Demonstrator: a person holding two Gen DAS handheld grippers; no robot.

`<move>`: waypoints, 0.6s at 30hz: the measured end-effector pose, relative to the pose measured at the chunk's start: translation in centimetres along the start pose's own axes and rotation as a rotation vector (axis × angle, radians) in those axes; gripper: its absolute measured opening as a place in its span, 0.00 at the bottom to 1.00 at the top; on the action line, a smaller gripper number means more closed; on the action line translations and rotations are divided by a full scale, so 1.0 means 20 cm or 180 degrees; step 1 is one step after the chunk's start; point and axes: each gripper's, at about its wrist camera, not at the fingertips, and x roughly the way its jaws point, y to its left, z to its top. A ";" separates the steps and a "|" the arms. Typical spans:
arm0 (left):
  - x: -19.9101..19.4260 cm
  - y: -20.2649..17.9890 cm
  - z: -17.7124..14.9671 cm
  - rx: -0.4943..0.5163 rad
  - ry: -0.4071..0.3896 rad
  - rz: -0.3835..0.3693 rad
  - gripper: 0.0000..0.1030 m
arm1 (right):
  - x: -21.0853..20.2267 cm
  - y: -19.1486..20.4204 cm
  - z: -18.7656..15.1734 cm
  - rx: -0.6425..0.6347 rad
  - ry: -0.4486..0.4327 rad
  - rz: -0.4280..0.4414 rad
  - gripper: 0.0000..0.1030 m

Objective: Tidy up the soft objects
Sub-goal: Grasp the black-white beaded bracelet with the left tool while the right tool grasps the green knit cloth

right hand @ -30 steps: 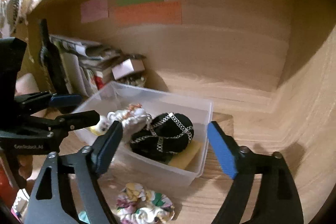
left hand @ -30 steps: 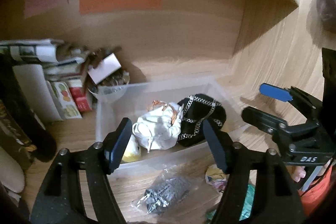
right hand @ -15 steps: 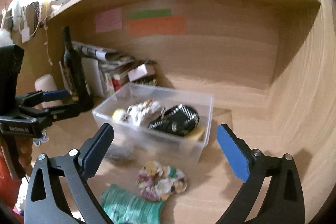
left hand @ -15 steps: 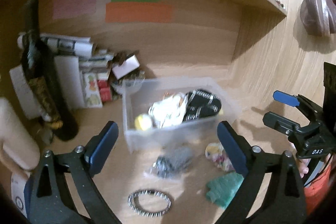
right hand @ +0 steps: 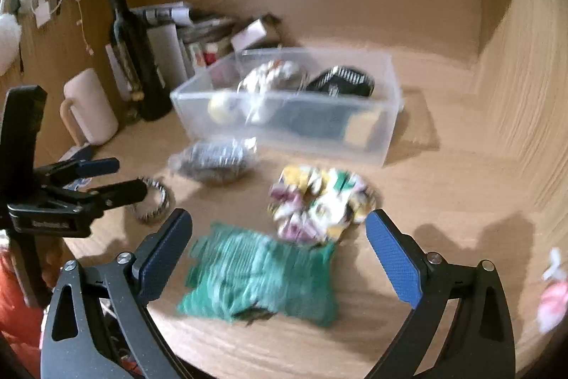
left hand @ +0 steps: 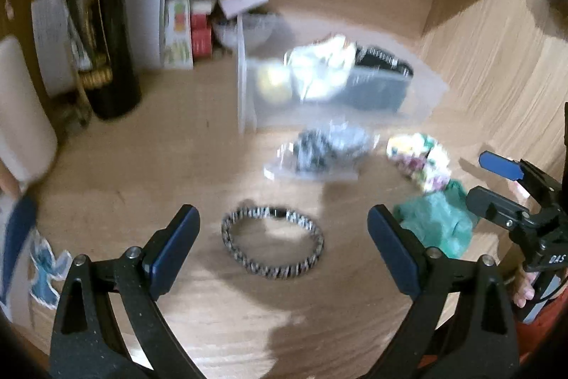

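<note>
A clear plastic bin (right hand: 376, 137) on the wooden desk holds a white pouch (right hand: 269, 77), a black chained item (right hand: 344, 82) and a yellow ball (right hand: 222, 105). In front of it lie a bagged grey item (right hand: 216, 158), a floral scrunchie (right hand: 319, 198), a green knitted cloth (right hand: 262, 276) and a braided black-and-white band (left hand: 273, 242). My left gripper (left hand: 282, 247) is open and empty, just above the band. My right gripper (right hand: 278, 258) is open and empty over the green cloth. The bin also shows in the left wrist view (left hand: 248, 102).
A dark wine bottle (right hand: 136, 48), a pale mug (right hand: 90, 107), and stacked papers and boxes (right hand: 198, 31) stand at the left back. A pink-white item (right hand: 550, 301) lies at the far right. A blue patch (left hand: 46, 272) lies at the left front. Wooden walls enclose the back and right.
Both grippers have pulled back from the bin and tilted down toward the desk. The band, scrunchie and green cloth have come into view between the fingers. Both stay open.
</note>
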 end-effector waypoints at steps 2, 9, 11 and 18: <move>0.03 0.01 -0.03 -0.0030 0.0087 -0.0011 0.94 | 0.04 0.00 -0.03 0.0038 0.0085 0.0035 0.95; 0.09 0.01 -0.07 -0.0005 0.0161 0.0046 0.94 | 0.13 0.03 -0.11 0.0020 0.0336 0.0049 0.95; 0.09 0.01 -0.07 0.0019 0.0132 0.0053 0.93 | 0.12 0.05 -0.13 -0.0068 0.0320 -0.0024 0.88; 0.09 -0.04 -0.09 0.0250 0.0040 0.0111 0.60 | 0.10 0.05 -0.14 -0.0201 0.0308 0.0040 0.41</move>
